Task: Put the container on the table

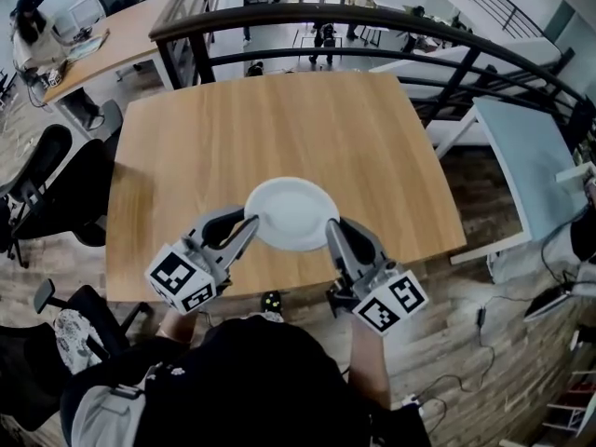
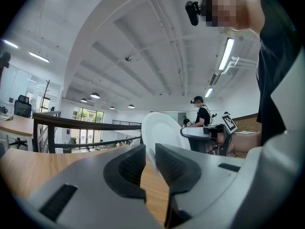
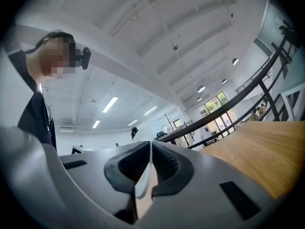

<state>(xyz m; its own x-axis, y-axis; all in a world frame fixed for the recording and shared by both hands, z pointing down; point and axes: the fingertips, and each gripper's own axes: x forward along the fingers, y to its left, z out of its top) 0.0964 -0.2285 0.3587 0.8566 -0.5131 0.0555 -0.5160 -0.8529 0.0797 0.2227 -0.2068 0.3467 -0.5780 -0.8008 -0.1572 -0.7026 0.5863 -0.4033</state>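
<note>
Spanning left gripper [image 1: 252,221] and right gripper [image 1: 331,224]: smooth round white container [image 1: 291,208]; woodgrain table [image 1: 279,119]

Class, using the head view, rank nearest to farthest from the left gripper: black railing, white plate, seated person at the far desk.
1. The white plate, gripped by the left gripper.
2. The black railing, beyond the table's far edge.
3. The seated person, far upper left.

A round, shallow white container [image 1: 291,214] is gripped at opposite rims by the left tongs [image 1: 252,222] and the right tongs [image 1: 331,227], over the near part of a light wooden desk [image 1: 279,119].
</note>
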